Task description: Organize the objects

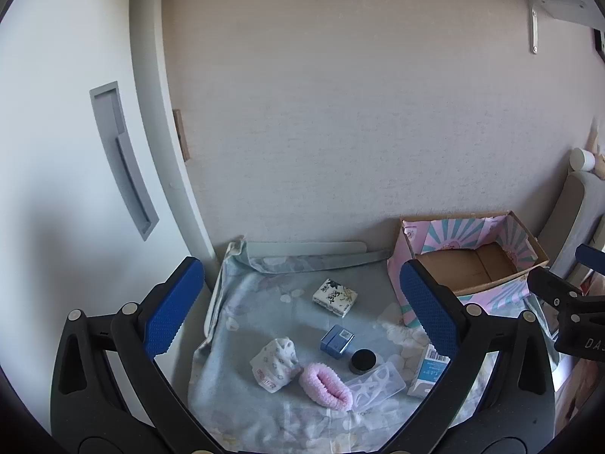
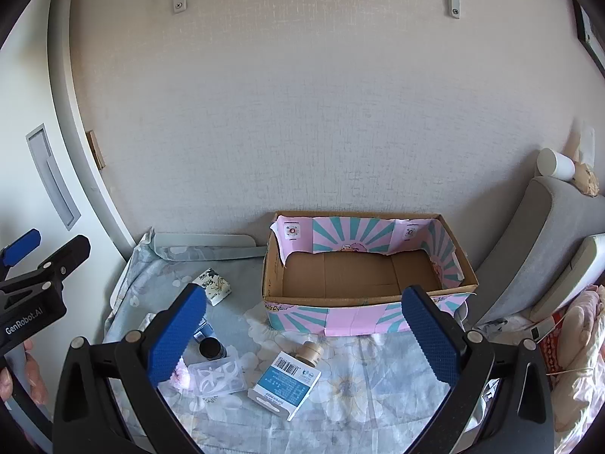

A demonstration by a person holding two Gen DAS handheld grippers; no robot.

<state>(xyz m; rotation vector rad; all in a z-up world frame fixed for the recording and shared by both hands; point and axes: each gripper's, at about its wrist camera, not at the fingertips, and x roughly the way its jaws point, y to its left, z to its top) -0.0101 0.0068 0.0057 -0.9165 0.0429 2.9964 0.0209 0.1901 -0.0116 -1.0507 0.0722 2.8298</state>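
one floral bedsheet (image 2: 340,408) below textured wall (image 2: 302,113)

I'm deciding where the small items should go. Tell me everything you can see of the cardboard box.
The box is an open-topped brown cardboard carton, upright on the floral sheet against the wall. Pink paper with teal sunburst rays covers its front and lines its inner walls; the lining is torn at the left corner. The bare cardboard floor holds nothing. No item touches it that I can see, and neither hand-held gripper does.
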